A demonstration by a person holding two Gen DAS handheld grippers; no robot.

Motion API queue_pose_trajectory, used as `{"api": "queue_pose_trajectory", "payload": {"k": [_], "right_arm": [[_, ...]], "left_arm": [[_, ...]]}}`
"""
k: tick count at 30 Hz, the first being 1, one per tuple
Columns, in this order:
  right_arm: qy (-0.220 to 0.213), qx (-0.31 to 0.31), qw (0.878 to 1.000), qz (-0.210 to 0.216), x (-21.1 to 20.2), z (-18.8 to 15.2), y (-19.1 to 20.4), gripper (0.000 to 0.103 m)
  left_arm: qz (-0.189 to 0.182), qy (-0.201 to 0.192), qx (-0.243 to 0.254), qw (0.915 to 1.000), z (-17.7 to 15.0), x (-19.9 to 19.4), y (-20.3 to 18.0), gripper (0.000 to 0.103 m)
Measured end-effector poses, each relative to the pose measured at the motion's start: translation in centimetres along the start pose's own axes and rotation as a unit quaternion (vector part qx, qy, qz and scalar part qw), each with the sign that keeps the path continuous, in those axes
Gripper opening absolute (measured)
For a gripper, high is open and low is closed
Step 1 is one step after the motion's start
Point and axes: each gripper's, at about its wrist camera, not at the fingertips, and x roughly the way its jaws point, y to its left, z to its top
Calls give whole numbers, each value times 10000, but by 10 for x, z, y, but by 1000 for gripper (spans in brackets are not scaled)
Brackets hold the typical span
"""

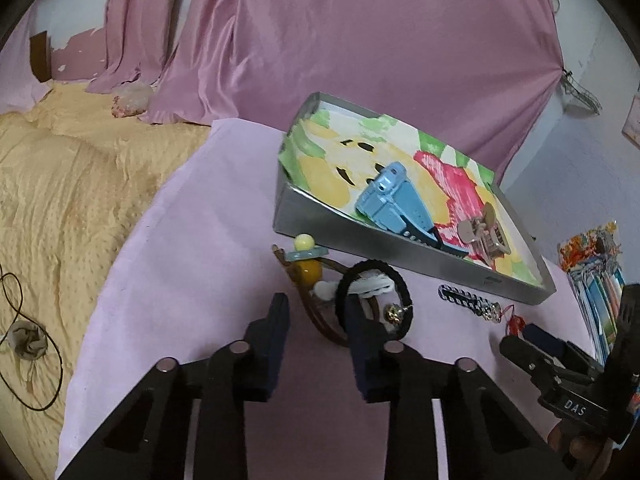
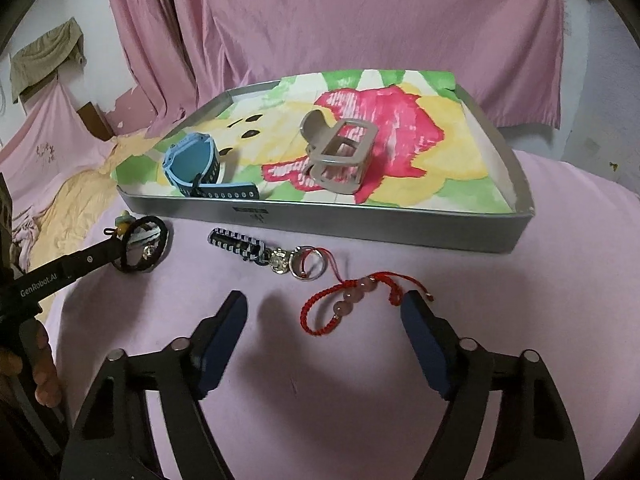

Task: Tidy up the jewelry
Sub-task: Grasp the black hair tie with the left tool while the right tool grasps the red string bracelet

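A silver tray (image 1: 400,248) (image 2: 360,224) lined with flower-painted paper holds a blue watch (image 1: 390,200) (image 2: 196,168) and a grey hair claw (image 1: 486,232) (image 2: 340,152). On the pink cloth before it lie a brown cord with yellow beads (image 1: 308,270), a black hair tie (image 1: 372,300) (image 2: 140,248), a striped keychain (image 1: 464,300) (image 2: 236,242) with a ring (image 2: 308,264), and a red bracelet (image 2: 352,300) with pink beads. My left gripper (image 1: 316,312) is open around the brown cord, its right finger over the hair tie. My right gripper (image 2: 324,312) is open, straddling the red bracelet.
A bed with a yellow blanket (image 1: 60,180) lies left of the pink-covered table (image 1: 192,240). Pink curtains (image 1: 360,40) hang behind. A colourful printed sheet (image 1: 596,272) sits right of the tray. A person's hand (image 2: 44,376) holds the left gripper's handle.
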Motion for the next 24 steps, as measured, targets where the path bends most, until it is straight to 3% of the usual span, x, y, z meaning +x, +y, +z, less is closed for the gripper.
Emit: {"api": "queue_pose_trajectory", "payload": {"k": [4, 9, 15, 19, 24], "right_arm": [[1, -110, 9999, 13, 1, 2, 4, 58], [-21, -117, 9999, 60, 0, 4, 4, 38], [-19, -138, 9997, 189, -2, 2, 6, 27], [-23, -134, 9995, 270, -2, -1, 6, 27], [-1, -152, 9990, 430, -5, -6, 7, 13]], "left_arm": [[-74, 82, 68, 9999, 0, 3, -4, 11], [-154, 27, 113, 9998, -4, -1, -8, 6], [-416, -96, 216, 9989, -10, -12, -16, 5], [-546, -100, 296, 9980, -17, -18, -22, 5], [-653, -27, 361, 9972, -25, -23, -29, 5]]}}
